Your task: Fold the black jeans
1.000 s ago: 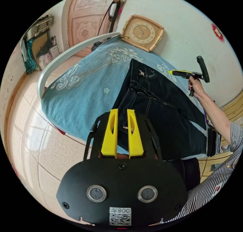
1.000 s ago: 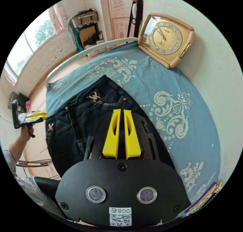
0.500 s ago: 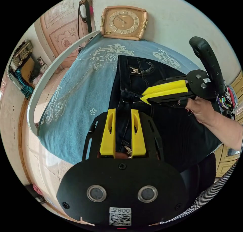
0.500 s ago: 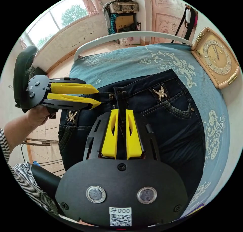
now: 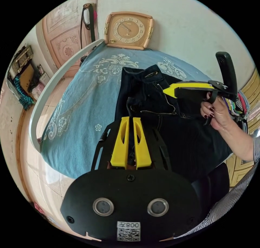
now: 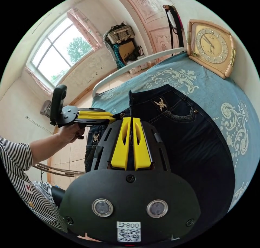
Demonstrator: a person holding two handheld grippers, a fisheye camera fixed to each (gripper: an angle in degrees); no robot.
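Note:
The black jeans (image 5: 162, 134) lie on a bed with a blue patterned cover (image 5: 86, 101), with the waist toward the clock and the fly open. My left gripper (image 5: 130, 119) is shut on the waistband at the near side of the fly. In the same view a hand holds my right gripper (image 5: 166, 91), which lifts the other flap by the zipper. In the right gripper view, the right gripper (image 6: 131, 119) is shut on a waistband edge that stands up between its jaws. The left gripper (image 6: 112, 117) pinches the jeans (image 6: 189, 139) near the button.
A large square clock (image 5: 128, 30) leans on the wall at the bed's far end. A white curved bed rail (image 5: 46, 91) borders the bed, with tiled floor (image 5: 32, 156) beyond it. A window (image 6: 59, 53) and stacked bags (image 6: 122, 39) are across the room. Colourful items (image 5: 241, 107) lie at the bed's right edge.
Both grippers' jaws have narrowed onto the waistband at the fly. The right gripper has raised its flap, so the fly now gapes open.

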